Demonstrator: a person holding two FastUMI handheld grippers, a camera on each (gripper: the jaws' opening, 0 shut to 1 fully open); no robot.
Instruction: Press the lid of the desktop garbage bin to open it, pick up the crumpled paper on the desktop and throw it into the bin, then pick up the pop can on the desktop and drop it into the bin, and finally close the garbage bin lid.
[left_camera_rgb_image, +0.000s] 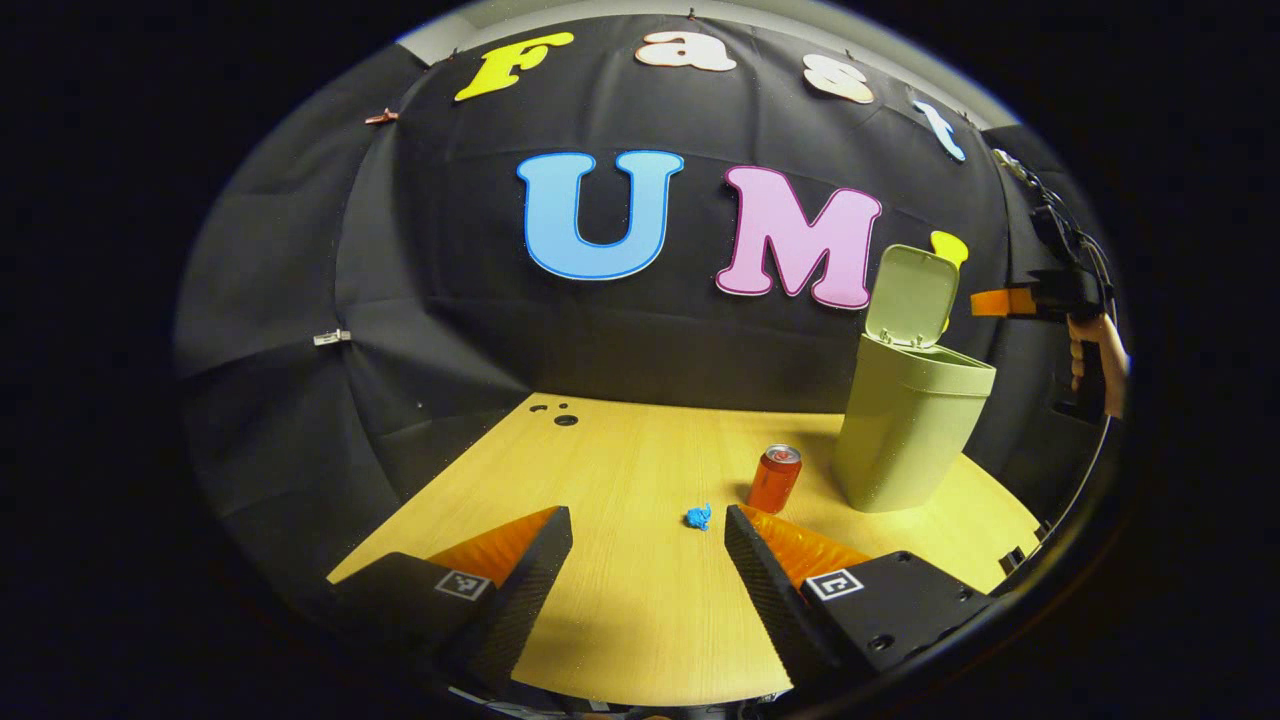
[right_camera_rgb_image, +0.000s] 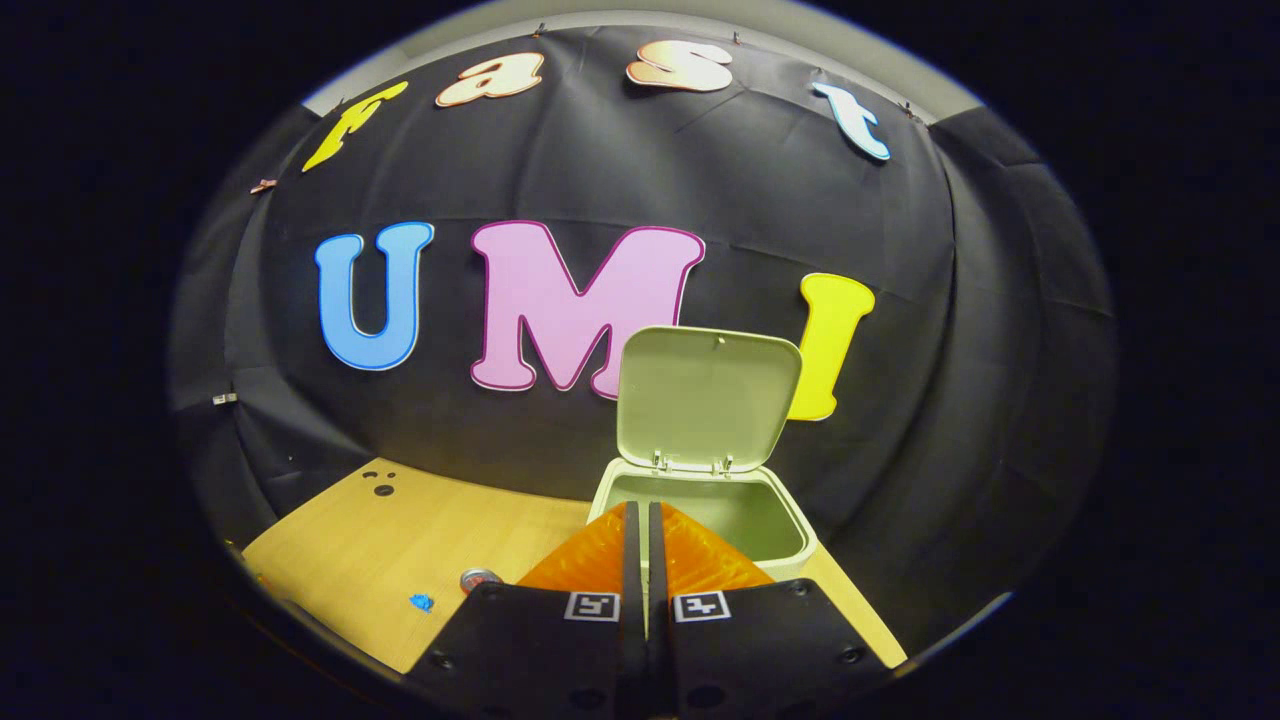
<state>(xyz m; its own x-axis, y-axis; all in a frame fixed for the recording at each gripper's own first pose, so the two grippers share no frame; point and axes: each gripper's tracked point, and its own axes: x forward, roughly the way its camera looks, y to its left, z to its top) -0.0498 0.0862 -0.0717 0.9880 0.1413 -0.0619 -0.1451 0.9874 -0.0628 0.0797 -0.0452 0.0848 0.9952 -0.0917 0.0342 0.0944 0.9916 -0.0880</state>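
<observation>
A pale green bin (left_camera_rgb_image: 905, 430) stands at the right of the wooden table, its lid (left_camera_rgb_image: 912, 297) swung up and open. A red pop can (left_camera_rgb_image: 775, 478) stands upright just left of the bin. A small blue crumpled paper (left_camera_rgb_image: 699, 516) lies in front of the can. My left gripper (left_camera_rgb_image: 648, 515) hangs open low over the table, the paper just ahead between its fingers. In the right gripper view my right gripper (right_camera_rgb_image: 637, 508) is shut with nothing in it, raised in front of the open bin (right_camera_rgb_image: 705, 510); the can's top (right_camera_rgb_image: 479, 579) and the paper (right_camera_rgb_image: 421, 602) lie lower left.
The right gripper (left_camera_rgb_image: 1005, 301) and the hand holding it (left_camera_rgb_image: 1095, 355) appear at the far right of the left gripper view, above and beyond the bin. Small dark holes (left_camera_rgb_image: 560, 415) mark the table's back left. The table's front edge (left_camera_rgb_image: 640, 695) is close below my left fingers.
</observation>
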